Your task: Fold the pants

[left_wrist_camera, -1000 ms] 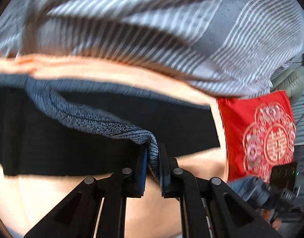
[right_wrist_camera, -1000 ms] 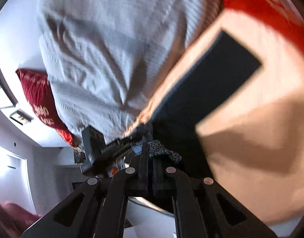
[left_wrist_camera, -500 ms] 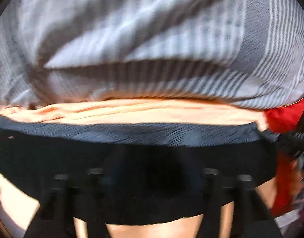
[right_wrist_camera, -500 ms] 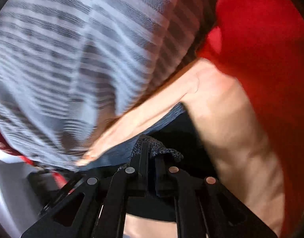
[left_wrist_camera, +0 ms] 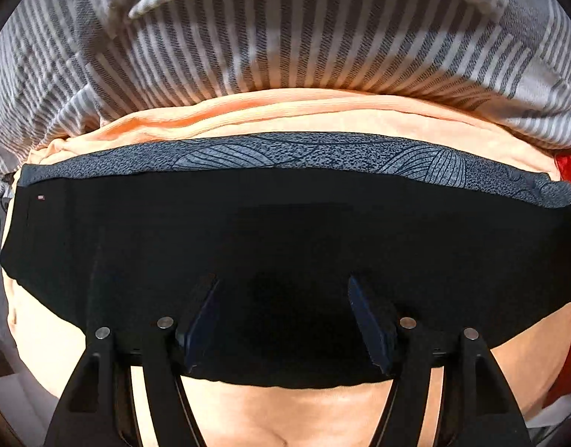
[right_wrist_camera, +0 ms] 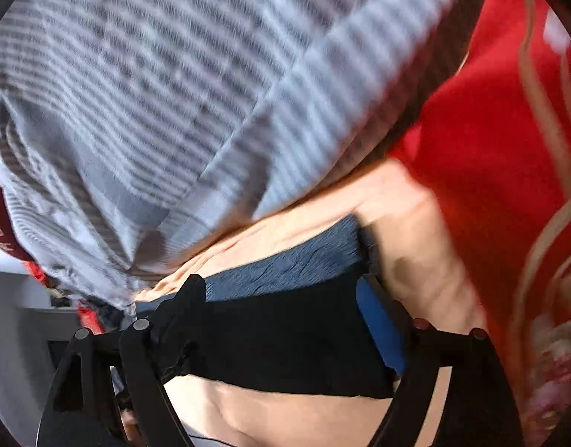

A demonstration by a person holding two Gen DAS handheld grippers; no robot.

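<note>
I see black soft fabric pants with grey patterned band [left_wrist_camera: 285,246], folded strip, centre of frame on peach bedsheet [left_wrist_camera: 285,421]. Left gripper [left_wrist_camera: 283,298] wide, empty. Right gripper [right_wrist_camera: 281,298] opening, pants edge between, unpressed. Light, limp; I judge corners best hold.

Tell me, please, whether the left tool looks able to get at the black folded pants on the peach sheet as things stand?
Probably yes: the left tool is open directly over the black folded pants, which lie flat on the peach sheet, and nothing lies between them.
</note>
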